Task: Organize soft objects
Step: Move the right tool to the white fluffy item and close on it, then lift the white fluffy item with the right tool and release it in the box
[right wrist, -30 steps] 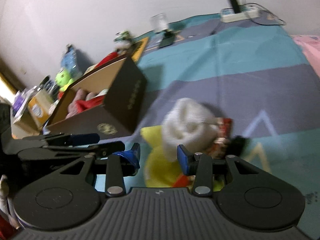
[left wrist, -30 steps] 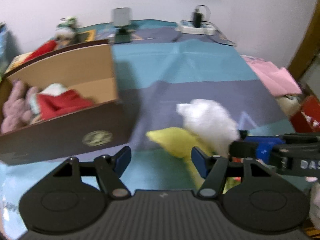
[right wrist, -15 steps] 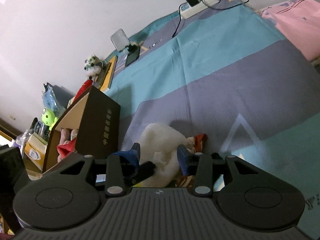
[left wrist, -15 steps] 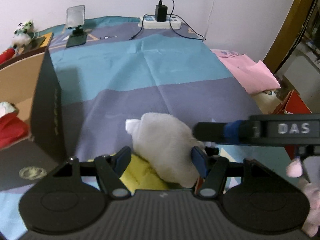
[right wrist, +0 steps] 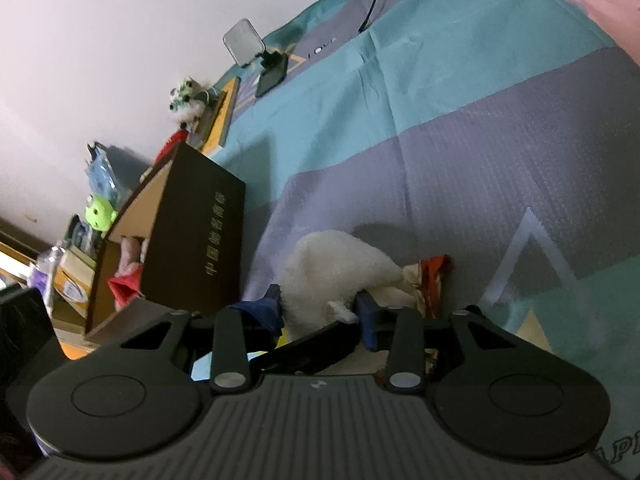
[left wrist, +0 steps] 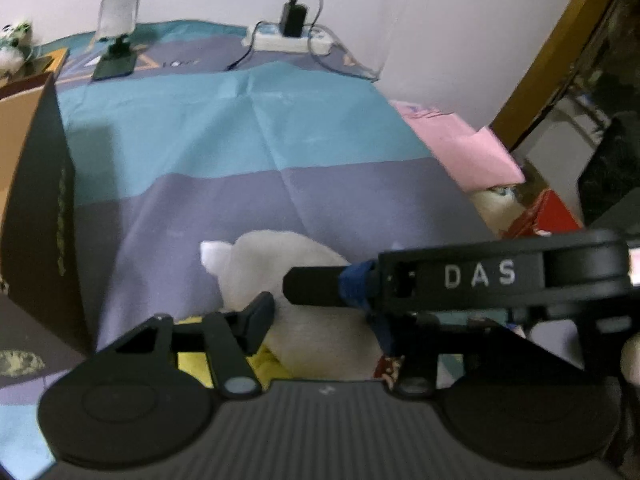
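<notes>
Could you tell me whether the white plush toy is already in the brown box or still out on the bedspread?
Out: the white plush toy lies on the bedspread beside the brown box.

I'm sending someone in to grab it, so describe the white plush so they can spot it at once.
Start at the dark box on the striped sheet. Just to the right of it, on the grey band, lies the white plush, with both grippers around it. It is the only fluffy white lump there, lying on a yellow toy.
</notes>
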A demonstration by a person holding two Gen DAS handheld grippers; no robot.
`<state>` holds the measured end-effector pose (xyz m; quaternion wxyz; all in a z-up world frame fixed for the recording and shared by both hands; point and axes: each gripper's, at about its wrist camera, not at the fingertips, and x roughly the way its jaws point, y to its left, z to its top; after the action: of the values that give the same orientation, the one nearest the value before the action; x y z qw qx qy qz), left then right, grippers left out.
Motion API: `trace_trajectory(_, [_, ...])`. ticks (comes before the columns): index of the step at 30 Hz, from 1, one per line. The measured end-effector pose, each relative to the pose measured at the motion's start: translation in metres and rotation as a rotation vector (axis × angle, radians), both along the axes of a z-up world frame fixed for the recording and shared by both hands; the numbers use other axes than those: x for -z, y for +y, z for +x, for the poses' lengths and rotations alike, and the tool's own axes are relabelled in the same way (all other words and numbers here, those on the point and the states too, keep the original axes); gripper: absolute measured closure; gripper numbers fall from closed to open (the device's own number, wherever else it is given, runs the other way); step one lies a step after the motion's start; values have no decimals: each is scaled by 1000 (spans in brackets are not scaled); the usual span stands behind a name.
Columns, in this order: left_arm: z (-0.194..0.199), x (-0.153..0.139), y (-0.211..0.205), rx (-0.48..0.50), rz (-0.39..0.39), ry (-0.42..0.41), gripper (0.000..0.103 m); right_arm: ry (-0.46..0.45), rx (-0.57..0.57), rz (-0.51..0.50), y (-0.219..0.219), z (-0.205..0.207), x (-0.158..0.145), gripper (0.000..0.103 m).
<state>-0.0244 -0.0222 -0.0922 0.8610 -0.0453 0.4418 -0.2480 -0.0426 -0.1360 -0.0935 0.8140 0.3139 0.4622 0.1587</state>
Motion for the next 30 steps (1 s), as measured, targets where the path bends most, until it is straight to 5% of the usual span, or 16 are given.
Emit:
trace_trajectory(13, [-11, -61, 44, 43, -111, -156, 59, -163, 31, 8, 23, -11, -62, 82])
trace_trajectory(22, [-22, -106, 129, -55, -78, -332, 59, -361, -44, 44, 94, 9, -101, 81])
trace_trajectory(30, [-2, -100, 208, -174, -34, -353, 59, -417, -142, 61, 177, 52, -101, 81])
